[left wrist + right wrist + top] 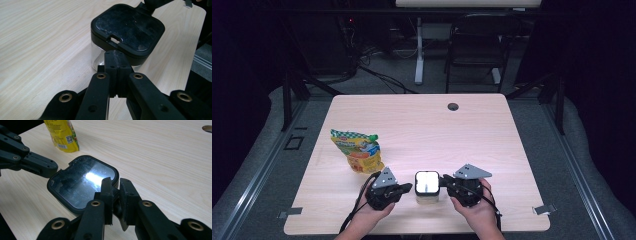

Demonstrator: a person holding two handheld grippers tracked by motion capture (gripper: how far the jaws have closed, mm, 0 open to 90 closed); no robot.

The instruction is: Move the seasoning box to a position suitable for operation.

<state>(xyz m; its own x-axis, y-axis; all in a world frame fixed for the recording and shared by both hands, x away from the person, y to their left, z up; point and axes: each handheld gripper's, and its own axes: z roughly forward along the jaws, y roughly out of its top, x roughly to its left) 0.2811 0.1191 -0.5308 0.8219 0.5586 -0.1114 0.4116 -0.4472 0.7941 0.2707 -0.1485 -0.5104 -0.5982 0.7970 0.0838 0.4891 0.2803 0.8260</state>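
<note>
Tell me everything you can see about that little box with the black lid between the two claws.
The box is a small square container with rounded corners: a clear body under a glossy black lid that reflects light and has a small notch at one edge. It stands upright, lid closed, near the table's front edge. The left claw, its jaws together, meets the lid's edge; the right claw pinches a tab on the opposite edge.

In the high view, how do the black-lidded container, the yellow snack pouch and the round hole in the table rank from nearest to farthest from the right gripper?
From the right gripper:
1. Black-lidded container, right beside its tips, toward the left gripper.
2. Yellow snack pouch, on the table's left.
3. Round hole, at the far edge.
</note>
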